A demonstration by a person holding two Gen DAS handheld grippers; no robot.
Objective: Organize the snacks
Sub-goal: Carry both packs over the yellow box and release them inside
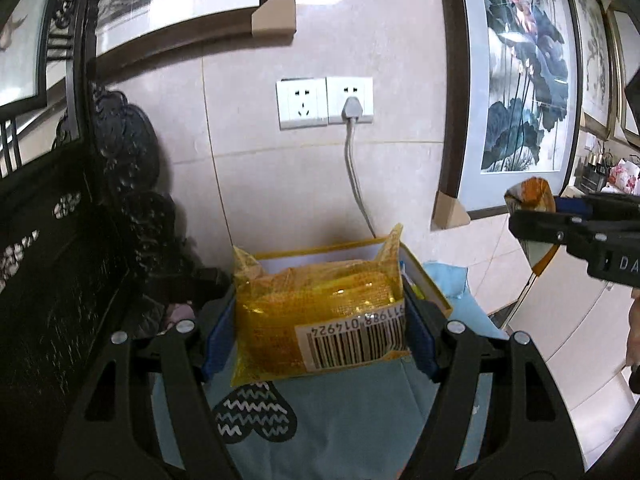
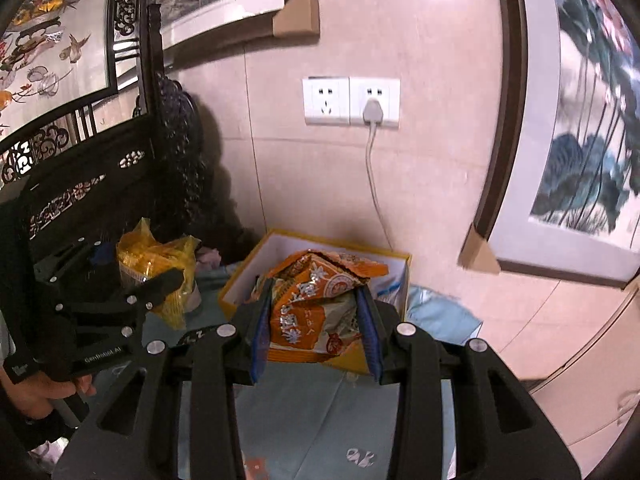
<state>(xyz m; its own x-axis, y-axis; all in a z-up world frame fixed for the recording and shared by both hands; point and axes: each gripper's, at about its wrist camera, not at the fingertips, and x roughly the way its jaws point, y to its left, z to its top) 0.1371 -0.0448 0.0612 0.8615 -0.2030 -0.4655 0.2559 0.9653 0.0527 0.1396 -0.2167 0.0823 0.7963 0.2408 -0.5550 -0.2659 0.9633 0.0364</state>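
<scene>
Above the blue cloth (image 1: 360,408), both grippers hold snack packs over or near the open yellow-rimmed box (image 2: 280,240) that sits by the wall under the socket (image 2: 352,102). The left gripper (image 1: 320,320) is clamped across a clear yellow pack (image 1: 320,312), its blue pads pressing the two sides while the barcode end hangs toward the camera. The right gripper (image 2: 316,320) is clamped on a crumpled orange pack (image 2: 316,304), jaws much closer together, the foil bunched between them. The likeliest trouble, as I judge it, is a slip: the yellow pack is slick film held only at its edges, and its contents could shift and pull it down through the pads if the hand tilts or jerks. The orange pack is pinched in loose, wrinkled foil, so the grip may be on air-filled wrapper and not on anything firm; squeezing harder could crush what is inside or burst the seam. The two packs are close to each other in the right view, so bringing both to the box at once could make the grippers knock together. The box wall could also catch a pack lowered at an angle, leaving it propped on the rim. The cord (image 1: 354,176) behind the box looks clear but could be snagged.
</scene>
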